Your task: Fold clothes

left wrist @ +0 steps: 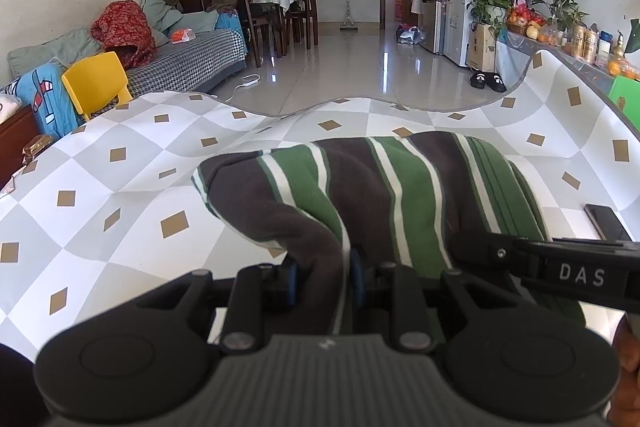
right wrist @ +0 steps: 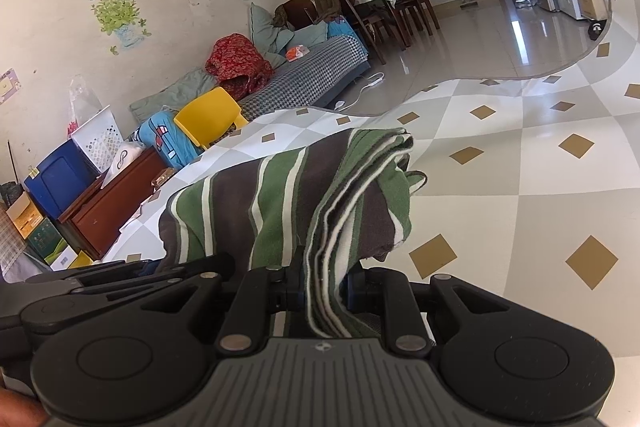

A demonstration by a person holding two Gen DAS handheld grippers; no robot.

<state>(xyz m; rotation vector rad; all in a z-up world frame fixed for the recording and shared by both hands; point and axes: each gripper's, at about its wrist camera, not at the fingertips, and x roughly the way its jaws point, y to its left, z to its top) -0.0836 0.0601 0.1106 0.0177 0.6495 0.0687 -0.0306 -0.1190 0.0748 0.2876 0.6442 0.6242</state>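
A striped garment (left wrist: 384, 195) in green, dark brown and white lies bunched on the checked tablecloth (left wrist: 120, 195). My left gripper (left wrist: 323, 281) is shut on a fold of its near edge, cloth pinched between the blue pads. In the right wrist view the same striped garment (right wrist: 280, 195) shows its ribbed hem, and my right gripper (right wrist: 324, 287) is shut on that layered hem. The right gripper's black body (left wrist: 560, 267) reaches in at the right of the left wrist view. Both grippers sit side by side at the garment's near edge.
A dark phone (left wrist: 606, 223) lies on the tablecloth right of the garment. A yellow chair (left wrist: 98, 83) and a sofa with cushions (left wrist: 188, 59) stand past the table's far left edge. A counter with bottles and fruit (left wrist: 580, 39) runs along the right.
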